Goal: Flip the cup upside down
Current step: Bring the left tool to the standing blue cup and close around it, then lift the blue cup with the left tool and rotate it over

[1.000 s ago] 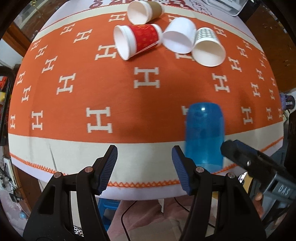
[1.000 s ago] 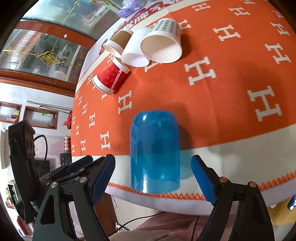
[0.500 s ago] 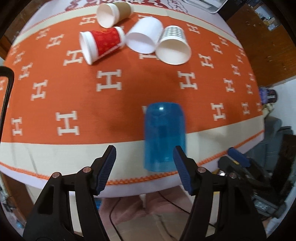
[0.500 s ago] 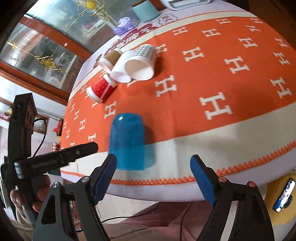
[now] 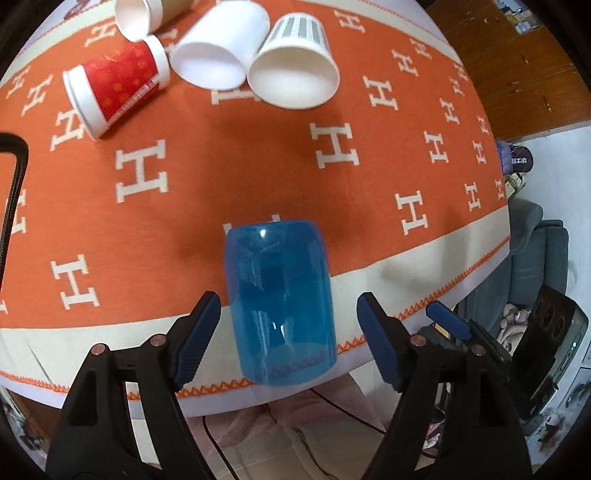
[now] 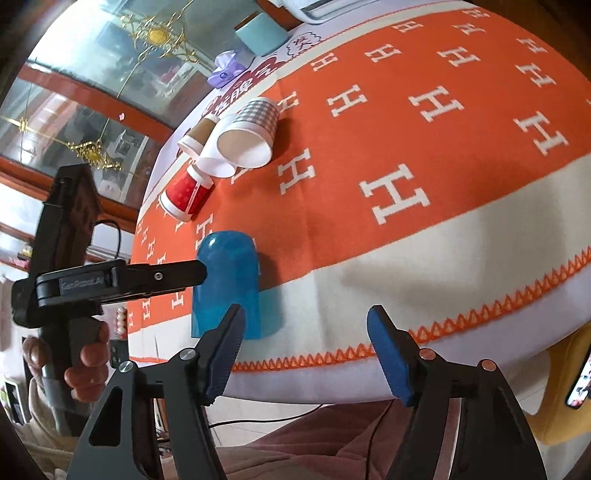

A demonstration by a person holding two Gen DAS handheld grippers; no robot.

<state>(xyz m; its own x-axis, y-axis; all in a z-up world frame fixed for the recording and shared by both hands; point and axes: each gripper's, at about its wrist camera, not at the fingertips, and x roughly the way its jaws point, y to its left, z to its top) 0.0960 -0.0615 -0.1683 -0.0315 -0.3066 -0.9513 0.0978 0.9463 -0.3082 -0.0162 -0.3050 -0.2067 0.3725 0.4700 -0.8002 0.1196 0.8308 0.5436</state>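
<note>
A translucent blue plastic cup [image 5: 280, 299] stands upside down near the front edge of the orange table cloth [image 5: 229, 177]. My left gripper [image 5: 288, 343] is open, its fingers either side of the cup and not touching it. In the right wrist view the blue cup [image 6: 227, 284] stands at the left, with the left gripper's finger across its top left. My right gripper [image 6: 304, 354] is open and empty, to the right of the cup near the table's front edge.
Several paper cups lie on their sides at the back: a red one [image 5: 114, 85], a brown one [image 5: 147, 14], a white one [image 5: 221, 51] and a grey checked one [image 5: 295, 62]. A teal container [image 6: 262, 33] stands at the far edge. The table edge [image 6: 369, 354] runs close in front.
My left gripper has moved in around the blue cup, which now sits between its open fingers. My right gripper has drawn back to the right, away from the cup.
</note>
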